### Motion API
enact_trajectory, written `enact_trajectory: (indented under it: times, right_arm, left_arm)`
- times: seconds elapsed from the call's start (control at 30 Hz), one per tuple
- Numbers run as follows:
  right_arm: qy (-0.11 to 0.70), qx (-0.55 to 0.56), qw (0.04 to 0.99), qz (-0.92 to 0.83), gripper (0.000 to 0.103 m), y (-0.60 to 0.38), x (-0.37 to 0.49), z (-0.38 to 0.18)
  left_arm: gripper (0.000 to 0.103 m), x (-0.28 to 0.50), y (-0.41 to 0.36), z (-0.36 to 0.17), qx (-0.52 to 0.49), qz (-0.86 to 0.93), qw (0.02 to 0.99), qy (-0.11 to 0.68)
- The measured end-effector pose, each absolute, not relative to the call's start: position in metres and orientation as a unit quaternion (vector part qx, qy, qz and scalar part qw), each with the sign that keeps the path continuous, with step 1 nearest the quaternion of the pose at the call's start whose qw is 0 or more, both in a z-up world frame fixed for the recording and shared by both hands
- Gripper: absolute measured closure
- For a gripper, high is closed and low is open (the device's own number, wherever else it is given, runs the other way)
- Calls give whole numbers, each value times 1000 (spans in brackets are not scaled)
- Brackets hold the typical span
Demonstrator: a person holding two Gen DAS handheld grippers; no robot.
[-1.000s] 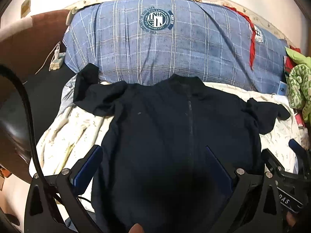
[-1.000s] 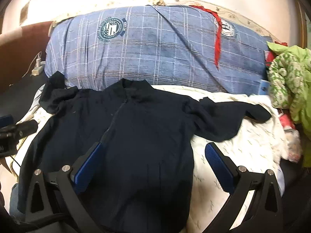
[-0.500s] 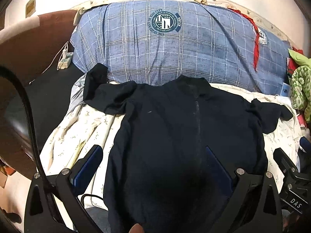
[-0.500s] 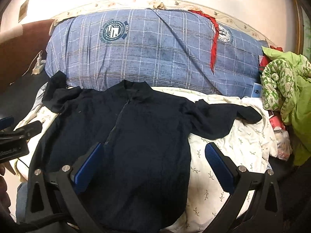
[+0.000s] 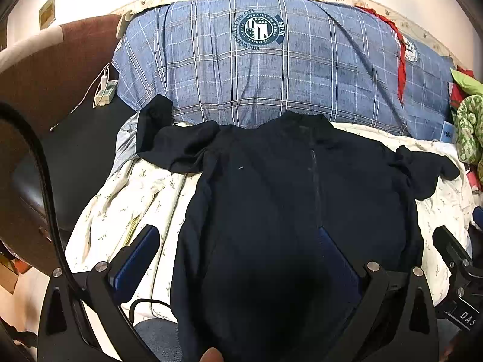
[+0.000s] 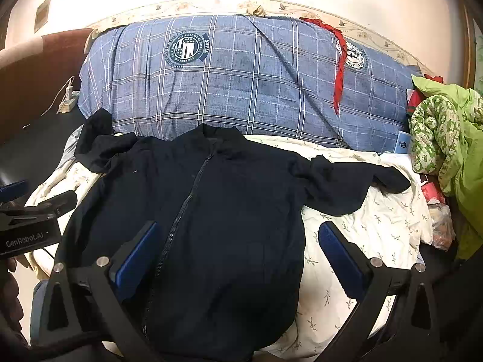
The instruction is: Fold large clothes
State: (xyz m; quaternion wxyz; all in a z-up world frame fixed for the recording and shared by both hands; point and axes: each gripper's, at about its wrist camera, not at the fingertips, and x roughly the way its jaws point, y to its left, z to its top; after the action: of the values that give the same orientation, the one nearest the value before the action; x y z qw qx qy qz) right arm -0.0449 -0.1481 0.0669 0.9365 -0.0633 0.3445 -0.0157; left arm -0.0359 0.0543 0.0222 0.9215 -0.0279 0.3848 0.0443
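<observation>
A dark navy zip jacket (image 5: 286, 199) (image 6: 211, 211) lies face up and spread on the bed, collar toward the pillows, zipper closed. Its two sleeves (image 5: 169, 147) (image 6: 353, 178) lie bunched out to either side. My left gripper (image 5: 238, 259) hovers open above the jacket's lower left part, with nothing between its blue pads. Open too, my right gripper (image 6: 235, 256) hangs over the jacket's lower right edge, holding nothing. Each gripper shows at the edge of the other's view.
A large blue plaid duvet (image 6: 241, 81) is piled behind the collar. The cream leaf-print sheet (image 6: 377, 220) lies bare on both sides of the jacket. Green clothes (image 6: 443, 144) are heaped at the right. A brown headboard (image 5: 45, 69) and a power strip (image 5: 104, 90) stand at the left.
Both grippers have drawn back and up from the jacket, so more of the bed and the hem shows. The jacket has not moved. Both stay open.
</observation>
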Motion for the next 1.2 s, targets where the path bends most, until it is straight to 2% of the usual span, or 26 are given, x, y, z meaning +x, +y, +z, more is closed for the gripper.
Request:
enact_trajectory:
  times: [1.2]
  right_arm:
    - [349,-62,935,17,0,-138,-38,52]
  left_arm:
    - [0,-28,58,16,-29,51,917,394]
